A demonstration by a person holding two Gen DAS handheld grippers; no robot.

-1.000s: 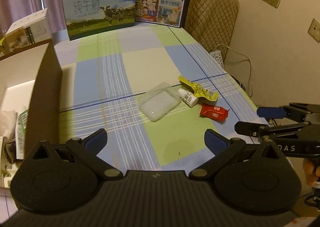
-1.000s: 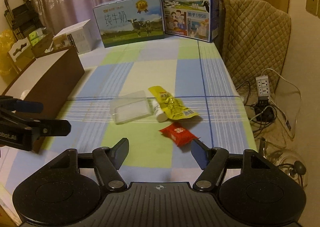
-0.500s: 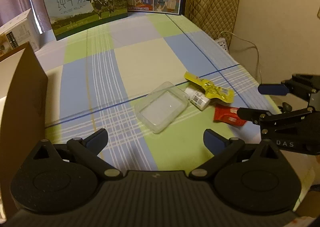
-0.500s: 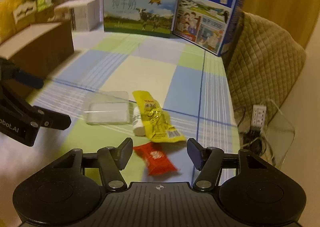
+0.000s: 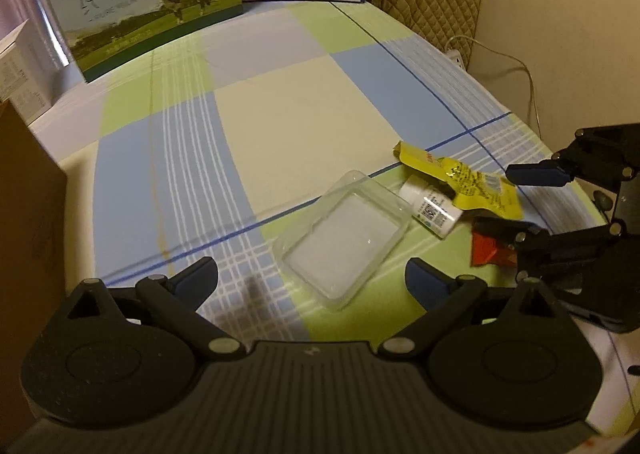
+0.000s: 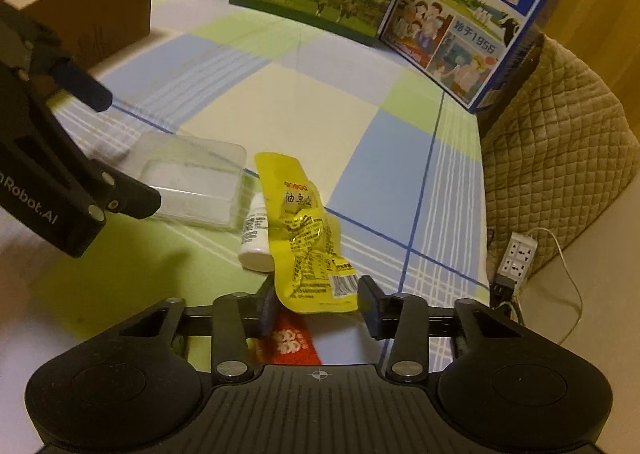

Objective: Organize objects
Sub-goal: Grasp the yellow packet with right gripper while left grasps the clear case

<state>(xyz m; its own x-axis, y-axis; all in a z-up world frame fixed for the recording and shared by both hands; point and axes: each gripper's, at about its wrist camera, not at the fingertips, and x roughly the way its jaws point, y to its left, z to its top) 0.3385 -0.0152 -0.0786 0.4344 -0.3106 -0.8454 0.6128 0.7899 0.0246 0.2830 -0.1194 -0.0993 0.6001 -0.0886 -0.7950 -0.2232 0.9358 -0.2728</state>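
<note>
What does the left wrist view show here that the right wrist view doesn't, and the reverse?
Only the left wrist view: the open left gripper from behind.

Only the right wrist view: the right gripper from behind, its jaws just closing around the yellow packet's near end, and the power strip.

Both: clear tray, white bottle, red packet, two milk cartons.

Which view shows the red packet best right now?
The right wrist view: the red packet lies close below the right gripper, printed face up, though the fingers hide part. In the left wrist view only a dark red corner shows behind that gripper.
</note>
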